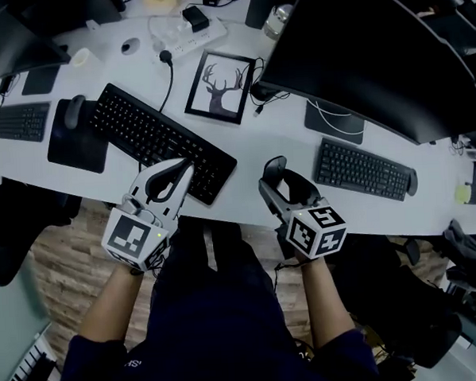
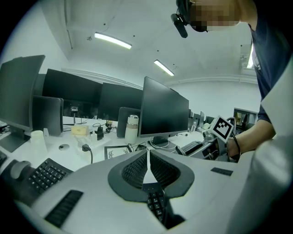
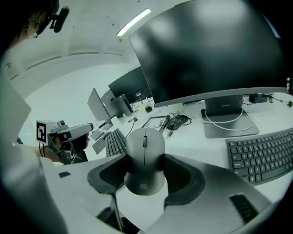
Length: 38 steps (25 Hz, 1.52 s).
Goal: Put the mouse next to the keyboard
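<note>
Carrying step, by the look of it: gripping the grey mouse [image 3: 145,157] in the right gripper [image 1: 275,176], with dark pads [image 3: 107,175] pressed on both flanks and jaws spread wide around the body, wheel end pointing away. Hanging above the front strip of the white desk [image 1: 249,165], apparently not yet set down. Alongside, holding the left gripper [image 1: 183,171] with jaws closed tip to tip on nothing, over the near right end of the long black keyboard [image 1: 156,138].

Further out, sitting between two candidates: that long black keyboard off to the left of the mouse, and a smaller keyboard [image 1: 363,170] off to the right, below the curved monitor [image 1: 374,51]. Cannot tell from the task wording which of the two to aim for; bare desk beside each, either way. Beyond those, a framed deer picture [image 1: 219,87], then at far left a second mouse [image 1: 73,109] on a dark pad [image 1: 77,150] beside a small keyboard [image 1: 23,121].

Next, most likely: lower to rest the underside flat on the bare strip just beside one keyboard's end, square it up with the keys, then spread the jaws a little further and draw straight back to avoid dragging it along
</note>
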Available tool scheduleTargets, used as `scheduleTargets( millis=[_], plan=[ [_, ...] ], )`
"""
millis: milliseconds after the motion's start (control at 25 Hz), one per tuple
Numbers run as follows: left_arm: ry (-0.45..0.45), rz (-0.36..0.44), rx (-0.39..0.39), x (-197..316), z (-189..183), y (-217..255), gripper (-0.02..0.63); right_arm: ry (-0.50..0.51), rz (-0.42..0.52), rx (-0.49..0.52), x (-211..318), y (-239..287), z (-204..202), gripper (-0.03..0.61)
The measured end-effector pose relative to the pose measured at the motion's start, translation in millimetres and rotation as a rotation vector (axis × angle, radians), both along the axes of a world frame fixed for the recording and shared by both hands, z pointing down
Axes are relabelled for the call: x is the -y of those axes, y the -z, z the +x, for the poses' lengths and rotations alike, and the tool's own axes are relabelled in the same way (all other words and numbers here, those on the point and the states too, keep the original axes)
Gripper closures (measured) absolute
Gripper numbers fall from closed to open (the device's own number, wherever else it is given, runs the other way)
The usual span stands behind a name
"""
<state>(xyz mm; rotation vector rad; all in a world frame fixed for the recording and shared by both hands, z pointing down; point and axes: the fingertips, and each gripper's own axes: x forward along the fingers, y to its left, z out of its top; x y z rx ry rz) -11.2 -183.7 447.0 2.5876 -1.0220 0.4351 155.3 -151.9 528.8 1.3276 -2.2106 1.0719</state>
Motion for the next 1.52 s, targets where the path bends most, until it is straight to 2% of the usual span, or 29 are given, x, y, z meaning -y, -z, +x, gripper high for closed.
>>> scheduleTargets(
  millis=[440,1520],
  plan=[
    [-0.085,-0.049,-0.020,5,-10,-27,0.571,-0.009,-0.061,-0.118,-11,-33,-7,0.319],
    [-0.086,-0.098,-0.048,0,-26,-51,0.571,0.117,-0.138,-0.294,-32,-83,-21,0.319]
  ],
)
